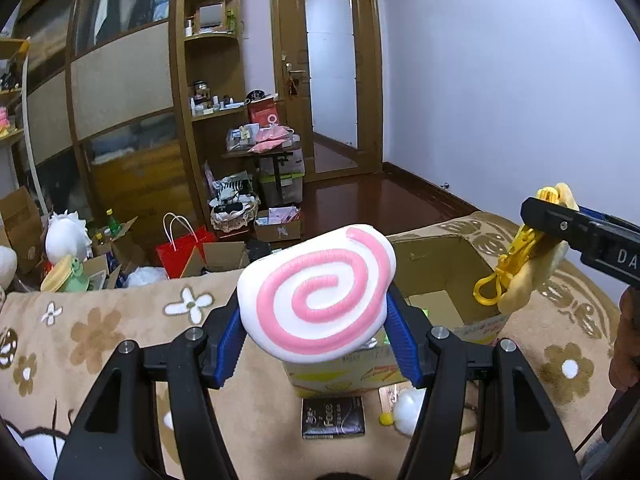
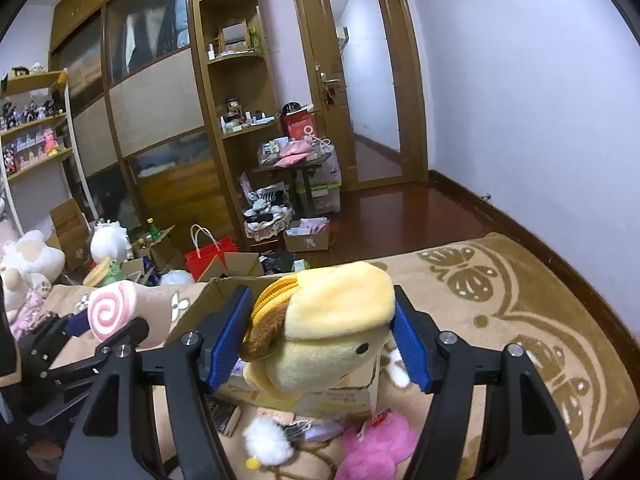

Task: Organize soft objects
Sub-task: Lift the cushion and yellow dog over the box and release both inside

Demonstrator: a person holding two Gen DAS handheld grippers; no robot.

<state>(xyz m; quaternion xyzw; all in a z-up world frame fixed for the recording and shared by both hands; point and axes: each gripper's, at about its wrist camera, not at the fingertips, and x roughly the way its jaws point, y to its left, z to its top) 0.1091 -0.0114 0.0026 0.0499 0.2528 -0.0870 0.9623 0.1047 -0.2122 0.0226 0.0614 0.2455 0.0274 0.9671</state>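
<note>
My left gripper is shut on a white soft toy with a pink spiral, held above the near edge of an open cardboard box. The same toy shows in the right wrist view. My right gripper is shut on a yellow plush pouch with a zipper and a brown ear, held over the box. In the left wrist view the pouch hangs at the right with a yellow clip.
A beige flowered blanket covers the surface under the box. On it lie a dark packet, a white pompom toy and a pink plush. Boxes, a red bag and plush toys crowd the floor beyond.
</note>
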